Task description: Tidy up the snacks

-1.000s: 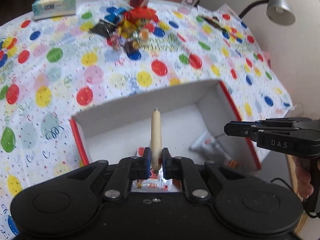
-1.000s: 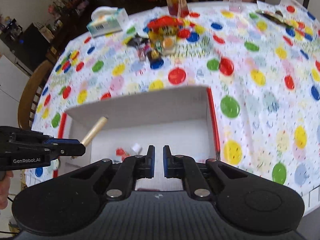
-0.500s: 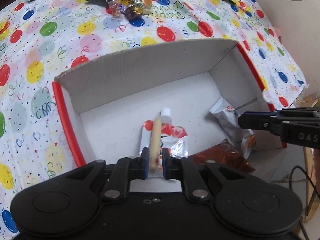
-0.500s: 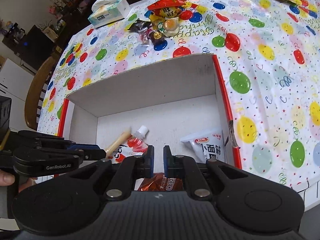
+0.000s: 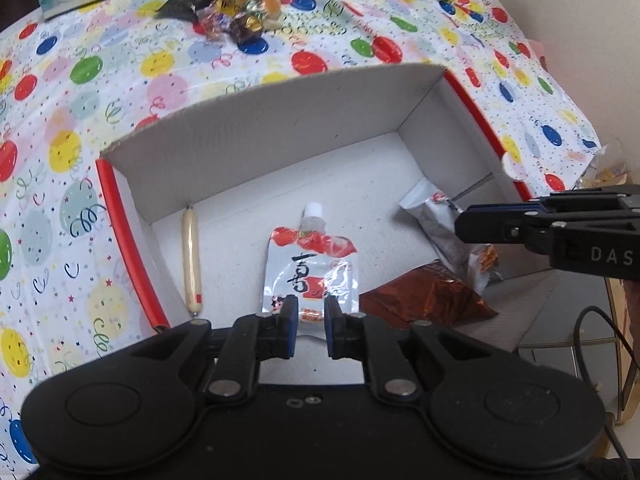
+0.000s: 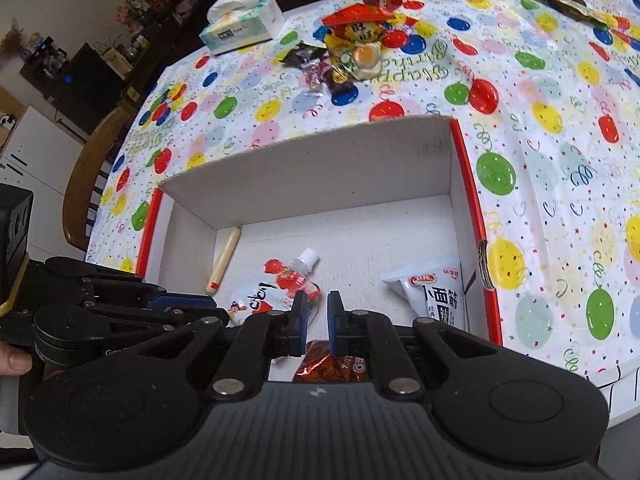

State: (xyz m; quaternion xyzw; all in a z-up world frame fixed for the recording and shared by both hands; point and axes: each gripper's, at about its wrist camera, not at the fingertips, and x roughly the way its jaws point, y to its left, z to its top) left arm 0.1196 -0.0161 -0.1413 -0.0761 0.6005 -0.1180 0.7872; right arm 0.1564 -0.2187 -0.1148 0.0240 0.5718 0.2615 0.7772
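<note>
Four snacks in box [image 5: 280,128] already, sausage stick [image 5: 191,258] down-left of left tool [image 5: 310,330], now parted and empty; right tool [image 6: 317,322] nearly closed, empty; next: lift clear, reach forward to snack pile [image 5: 240,8] on bench [image 5: 120,80], pinch one wrapper only.

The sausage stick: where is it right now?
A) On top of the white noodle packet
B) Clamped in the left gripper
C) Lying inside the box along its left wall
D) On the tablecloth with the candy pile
C: the sausage stick lies on the floor of the box beside its left wall, and the left gripper holds nothing.
</note>
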